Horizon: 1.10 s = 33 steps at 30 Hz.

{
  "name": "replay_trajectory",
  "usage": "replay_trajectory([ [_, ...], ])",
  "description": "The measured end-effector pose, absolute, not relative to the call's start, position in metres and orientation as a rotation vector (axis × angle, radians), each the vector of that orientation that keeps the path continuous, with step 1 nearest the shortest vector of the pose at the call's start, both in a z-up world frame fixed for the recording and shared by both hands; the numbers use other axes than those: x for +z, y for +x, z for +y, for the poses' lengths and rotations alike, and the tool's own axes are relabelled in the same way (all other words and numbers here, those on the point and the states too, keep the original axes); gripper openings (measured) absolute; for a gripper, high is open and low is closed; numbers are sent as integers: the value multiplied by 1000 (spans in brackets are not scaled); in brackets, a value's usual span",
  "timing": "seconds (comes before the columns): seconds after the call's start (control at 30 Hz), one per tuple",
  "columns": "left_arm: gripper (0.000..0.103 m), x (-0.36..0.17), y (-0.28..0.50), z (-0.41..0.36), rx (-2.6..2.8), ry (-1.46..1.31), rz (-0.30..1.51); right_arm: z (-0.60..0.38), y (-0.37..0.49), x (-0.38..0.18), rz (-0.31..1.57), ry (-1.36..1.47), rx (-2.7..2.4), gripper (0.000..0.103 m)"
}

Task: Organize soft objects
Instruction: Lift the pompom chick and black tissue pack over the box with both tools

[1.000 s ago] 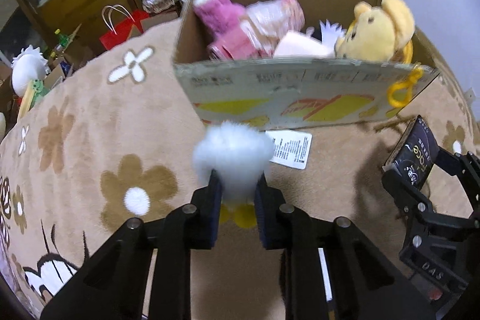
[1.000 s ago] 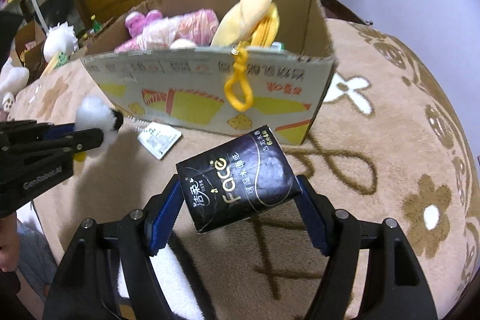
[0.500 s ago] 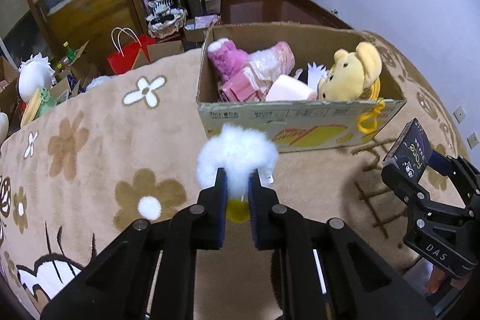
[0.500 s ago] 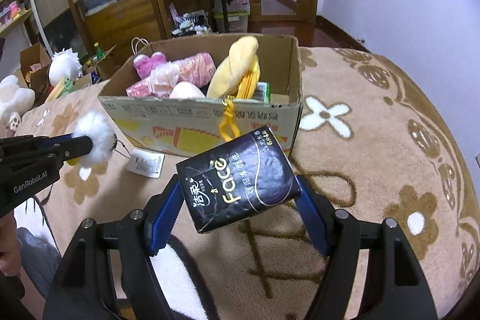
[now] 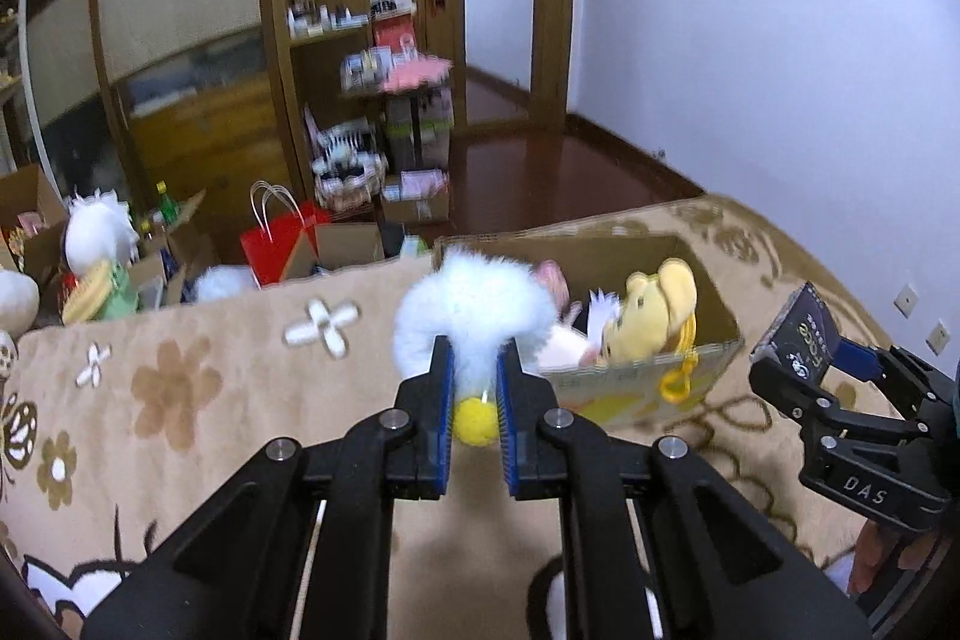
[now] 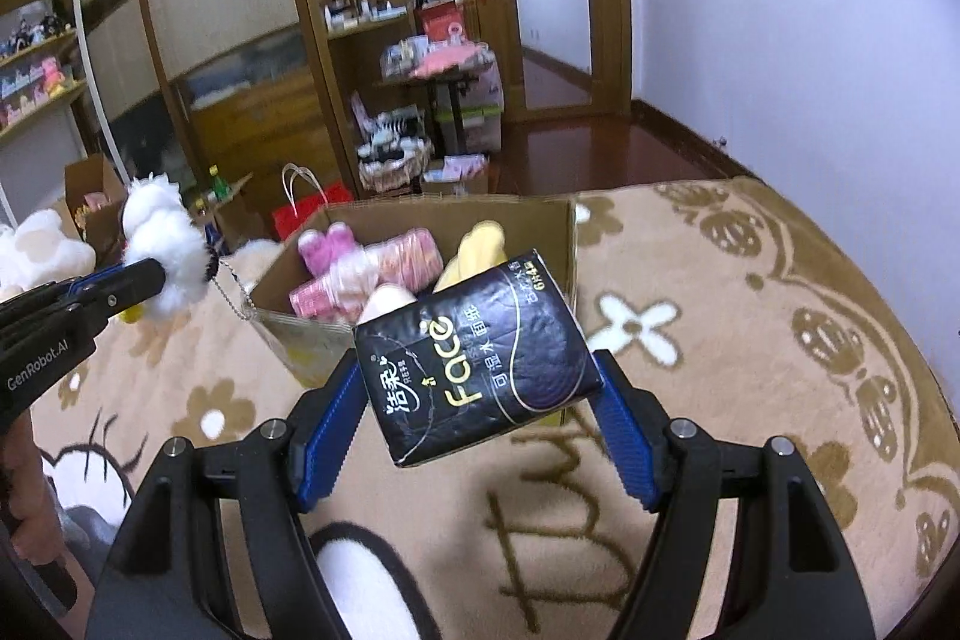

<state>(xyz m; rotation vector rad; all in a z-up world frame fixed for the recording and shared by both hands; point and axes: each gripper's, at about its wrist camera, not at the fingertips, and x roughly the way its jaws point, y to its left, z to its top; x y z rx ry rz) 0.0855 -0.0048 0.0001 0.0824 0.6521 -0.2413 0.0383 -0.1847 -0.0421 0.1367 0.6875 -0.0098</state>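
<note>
My left gripper [image 5: 474,370] is shut on a fluffy white plush toy [image 5: 474,310] with a yellow foot, held in the air before the cardboard box [image 5: 708,280]. It also shows in the right wrist view [image 6: 168,250], with a bead chain hanging from it. My right gripper [image 6: 480,388] is shut on a black tissue pack [image 6: 474,358], also held up; the pack shows at the right of the left wrist view [image 5: 801,334]. The box [image 6: 564,232] holds a yellow bear [image 5: 660,310], a pink plush [image 6: 330,247] and pink packets.
The box stands on a beige flower-patterned rug [image 5: 180,388]. Beyond the rug's far edge are a red bag [image 5: 282,241], white plush toys [image 5: 99,232], small cartons and wooden shelves [image 5: 324,40]. A white wall [image 6: 810,40] is at the right.
Both grippers have risen well above the rug with their loads, so the box looks smaller and lower. The white plush's paper tag no longer lies in view on the rug.
</note>
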Motion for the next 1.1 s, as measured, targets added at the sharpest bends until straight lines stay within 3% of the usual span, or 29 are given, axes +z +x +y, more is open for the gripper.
replay_trajectory([
  [0.57, 12, 28, 119, -29, -245, 124, 505, -198, 75, 11, 498, 45, -7, 77],
  [1.1, 13, -9, 149, -45, -262, 180, 603, -197, 124, -7, 586, 24, 29, 77],
])
